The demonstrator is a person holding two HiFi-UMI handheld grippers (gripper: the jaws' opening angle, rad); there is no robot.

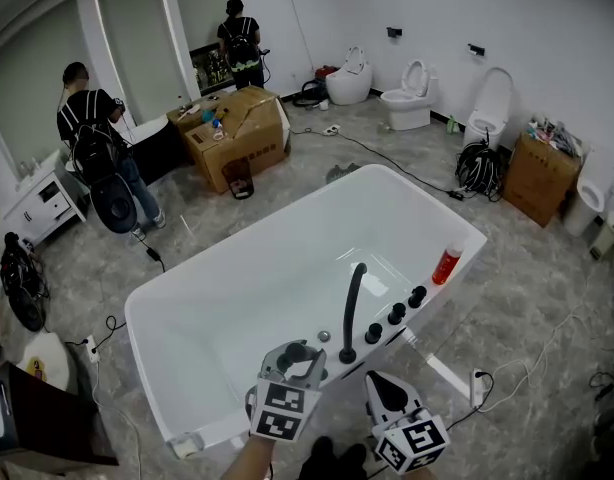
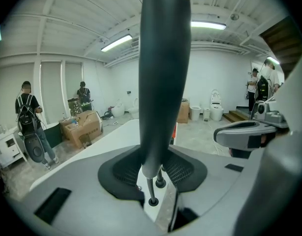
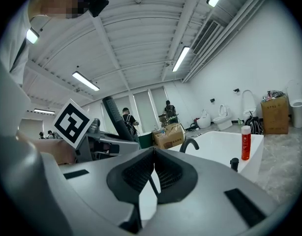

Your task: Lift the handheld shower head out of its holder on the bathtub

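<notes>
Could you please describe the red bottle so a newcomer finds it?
Find the large white bathtub mid-room. On its rim, beyond the row of round black knobs, stands a slim red bottle with a white cap, the only coloured thing there.

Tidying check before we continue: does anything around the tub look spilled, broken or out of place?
Nothing is spilled or broken. Only the shower head is off its seat: the left gripper grips it above the bathtub rim, as the task intends. The red bottle stands upright on the rim.
</notes>
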